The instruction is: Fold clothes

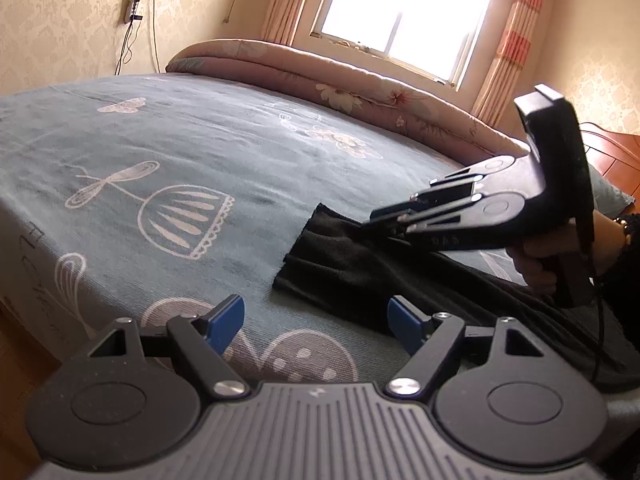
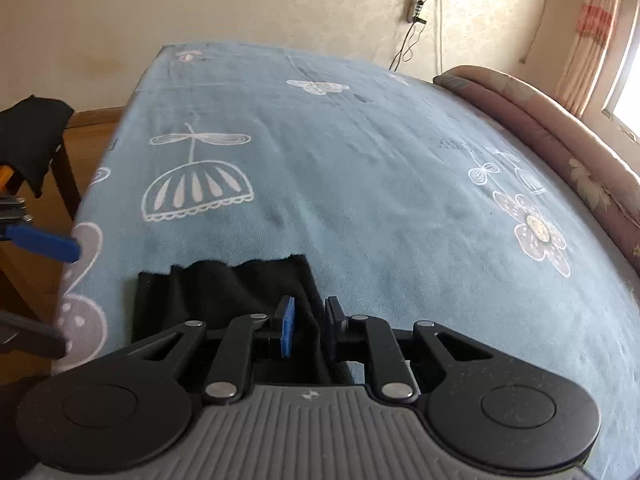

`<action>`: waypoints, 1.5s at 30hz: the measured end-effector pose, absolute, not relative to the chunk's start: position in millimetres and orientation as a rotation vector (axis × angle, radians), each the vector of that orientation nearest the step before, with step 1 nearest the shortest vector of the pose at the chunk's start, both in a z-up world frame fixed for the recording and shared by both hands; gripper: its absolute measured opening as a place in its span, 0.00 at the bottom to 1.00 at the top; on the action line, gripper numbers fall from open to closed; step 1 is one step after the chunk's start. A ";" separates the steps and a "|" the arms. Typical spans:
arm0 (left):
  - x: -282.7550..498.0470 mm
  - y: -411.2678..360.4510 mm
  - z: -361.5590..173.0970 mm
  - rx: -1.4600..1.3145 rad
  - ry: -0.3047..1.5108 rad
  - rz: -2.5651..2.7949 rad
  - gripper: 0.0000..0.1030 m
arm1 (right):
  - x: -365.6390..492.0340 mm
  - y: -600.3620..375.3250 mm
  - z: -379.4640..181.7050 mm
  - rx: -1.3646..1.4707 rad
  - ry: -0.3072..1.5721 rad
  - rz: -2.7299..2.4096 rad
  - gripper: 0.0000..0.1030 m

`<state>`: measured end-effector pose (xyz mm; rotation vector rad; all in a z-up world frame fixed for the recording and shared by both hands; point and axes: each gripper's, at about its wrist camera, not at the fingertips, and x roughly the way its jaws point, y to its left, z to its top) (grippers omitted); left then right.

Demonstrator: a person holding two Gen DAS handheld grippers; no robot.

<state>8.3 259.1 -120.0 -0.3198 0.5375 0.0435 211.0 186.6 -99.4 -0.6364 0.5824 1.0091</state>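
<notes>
A black garment (image 1: 340, 268) lies on the blue patterned bedsheet (image 1: 180, 140), its hem end spread flat toward the bed's middle. My left gripper (image 1: 316, 316) is open and empty, hovering low just in front of the garment's near edge. My right gripper (image 1: 380, 220) comes in from the right and pinches the garment's upper edge. In the right wrist view the right gripper (image 2: 310, 320) is shut on a fold of the black garment (image 2: 224, 292), with the cloth rising between its blue pads (image 2: 287, 326). The left gripper's blue finger (image 2: 44, 242) shows at the far left.
A rolled pink floral quilt (image 1: 320, 76) lies along the bed's far side under the window (image 1: 404, 12). A wooden headboard (image 1: 616, 156) stands at right. Another black cloth (image 2: 32, 136) rests on a dark stool off the bed's left edge, over wooden floor (image 2: 92, 120).
</notes>
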 end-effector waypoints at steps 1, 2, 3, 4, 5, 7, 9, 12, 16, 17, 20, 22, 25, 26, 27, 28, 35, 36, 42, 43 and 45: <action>9.0 258.1 -120.4 -0.320 0.538 0.039 0.77 | 212.0 187.0 -102.2 -0.649 0.590 1.013 0.19; 9.2 256.6 -120.1 -0.320 0.539 0.033 0.77 | 213.5 188.4 -105.7 -0.660 0.596 1.008 0.19; 9.0 255.3 -119.6 -0.316 0.539 0.026 0.77 | 214.9 189.7 -109.1 -0.671 0.602 1.003 0.19; 8.9 254.7 -119.3 -0.312 0.539 0.022 0.77 | 216.3 190.9 -112.4 -0.682 0.607 0.999 0.19; 8.8 254.2 -119.0 -0.308 0.539 0.019 0.77 | 216.4 190.1 -112.1 -0.676 0.606 1.001 0.19; 8.7 254.6 -118.8 -0.309 0.539 0.023 0.77 | 216.6 188.5 -111.4 -0.664 0.606 1.006 0.07; 9.2 255.7 -119.4 -0.319 0.537 0.028 0.77 | 215.2 185.3 -107.7 -0.644 0.592 1.012 0.02; 13.0 255.8 -117.8 -0.324 0.531 0.002 0.77 | 209.9 179.4 -97.5 -0.618 0.547 1.019 0.02; 26.3 259.6 -107.3 -0.287 0.486 -0.055 0.77 | 204.8 176.3 -87.7 -0.626 0.508 1.031 0.02; 32.7 263.5 -103.7 -0.286 0.475 -0.058 0.77 | 203.7 175.7 -85.7 -0.627 0.500 1.034 0.02; 51.3 279.4 -96.4 -0.318 0.434 -0.073 0.77 | 199.3 171.5 -77.9 -0.607 0.474 1.049 0.02; 60.9 292.4 -94.7 -0.391 0.411 -0.067 0.77 | 198.0 168.1 -72.3 -0.581 0.462 1.057 0.01; 66.2 309.6 -97.2 -0.525 0.368 -0.082 0.77 | 206.3 164.0 -65.1 -0.504 0.496 1.073 0.02; 65.8 312.6 -99.8 -0.559 0.361 -0.080 0.77 | 210.0 161.8 -62.4 -0.462 0.513 1.092 0.01; 65.1 313.1 -102.5 -0.573 0.362 -0.075 0.77 | 213.5 159.8 -60.1 -0.424 0.530 1.109 0.01; 64.4 313.7 -105.3 -0.587 0.363 -0.070 0.77 | 214.6 162.3 -62.7 -0.460 0.542 1.100 0.02; 53.0 319.2 -119.3 -0.581 0.412 -0.019 0.77 | 229.8 158.1 -68.1 -0.453 0.575 1.066 0.23; 51.0 320.5 -120.6 -0.581 0.415 -0.014 0.77 | 230.5 159.4 -70.0 -0.464 0.577 1.067 0.31; 41.4 325.0 -127.5 -0.598 0.429 0.008 0.77 | 233.0 181.9 -86.5 -0.535 0.593 1.108 0.44; 41.2 324.9 -128.2 -0.600 0.431 0.007 0.77 | 233.6 185.9 -88.9 -0.546 0.597 1.112 0.45; 40.8 324.5 -129.8 -0.605 0.436 0.006 0.77 | 234.5 195.7 -93.4 -0.576 0.594 1.121 0.46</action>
